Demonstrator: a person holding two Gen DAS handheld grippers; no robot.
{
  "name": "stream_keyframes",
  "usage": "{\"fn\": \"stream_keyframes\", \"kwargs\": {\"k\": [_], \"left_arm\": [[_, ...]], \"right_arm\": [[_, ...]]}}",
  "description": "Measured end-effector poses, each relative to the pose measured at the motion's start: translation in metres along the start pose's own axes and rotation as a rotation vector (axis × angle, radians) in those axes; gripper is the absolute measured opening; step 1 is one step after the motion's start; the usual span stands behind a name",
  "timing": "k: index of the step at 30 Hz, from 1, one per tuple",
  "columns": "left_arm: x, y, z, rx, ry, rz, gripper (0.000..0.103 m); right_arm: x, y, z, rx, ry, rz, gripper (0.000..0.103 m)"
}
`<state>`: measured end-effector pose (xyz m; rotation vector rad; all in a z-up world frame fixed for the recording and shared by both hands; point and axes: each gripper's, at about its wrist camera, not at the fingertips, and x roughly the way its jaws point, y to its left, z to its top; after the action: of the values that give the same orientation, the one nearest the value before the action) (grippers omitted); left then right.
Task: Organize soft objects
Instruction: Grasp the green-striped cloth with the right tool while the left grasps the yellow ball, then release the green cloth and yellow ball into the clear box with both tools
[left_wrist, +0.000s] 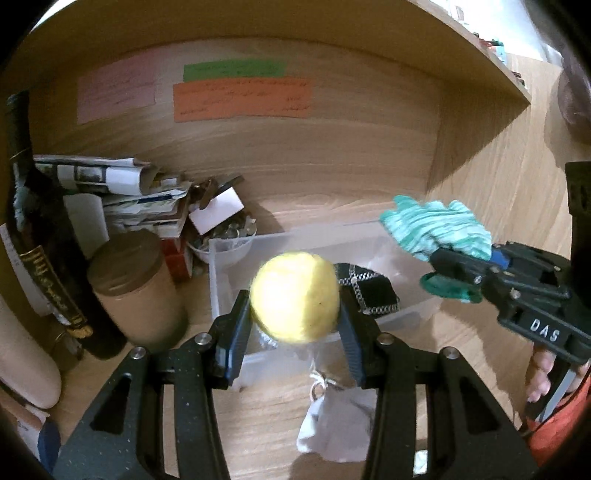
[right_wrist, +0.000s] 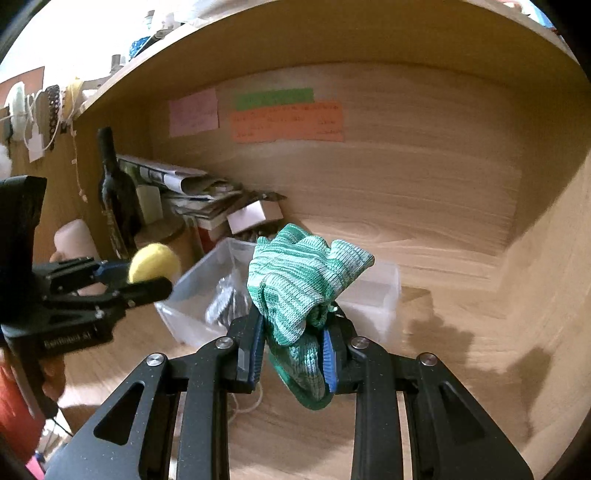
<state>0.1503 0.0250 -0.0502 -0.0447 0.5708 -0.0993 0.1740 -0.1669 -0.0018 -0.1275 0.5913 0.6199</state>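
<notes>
At the centre of the left wrist view, the left gripper (left_wrist: 295, 317) is clamped on a yellow soft ball (left_wrist: 294, 296), which hides much of the clear plastic bin (left_wrist: 221, 280) behind it. A dark patterned cloth (left_wrist: 369, 291) lies in the bin, partly covered by the ball. At the right edge, the right gripper (left_wrist: 448, 275) pinches a green knit glove (left_wrist: 436, 229); its handle is cut off by the frame. In the right wrist view the glove (right_wrist: 299, 291) fills the centre, blocking the bin (right_wrist: 373, 295) and blurring its contents. A white pouch (left_wrist: 332, 424) at lower centre sits half hidden between the left gripper's arms.
</notes>
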Motion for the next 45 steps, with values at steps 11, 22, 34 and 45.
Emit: {"fn": "stream_keyframes", "kwargs": {"k": [11,22,34,45], "left_arm": [[0.044,-0.001,0.015,-0.041,0.087,-0.011,0.045],[0.086,0.000,0.007,-0.027,0.184,0.024,0.045],[0.095,-0.004,0.001,-0.008,0.231,0.006,0.049],[0.069,0.004,0.005,-0.038,0.180,-0.010,0.068]], "right_arm": [[0.036,0.002,0.009,-0.007,0.055,0.019,0.024],[0.075,-0.010,0.001,0.009,0.151,-0.002,0.024],[0.096,-0.013,-0.010,0.001,0.226,-0.019,0.024],[0.078,-0.010,-0.005,-0.027,0.187,-0.053,0.054]]}}
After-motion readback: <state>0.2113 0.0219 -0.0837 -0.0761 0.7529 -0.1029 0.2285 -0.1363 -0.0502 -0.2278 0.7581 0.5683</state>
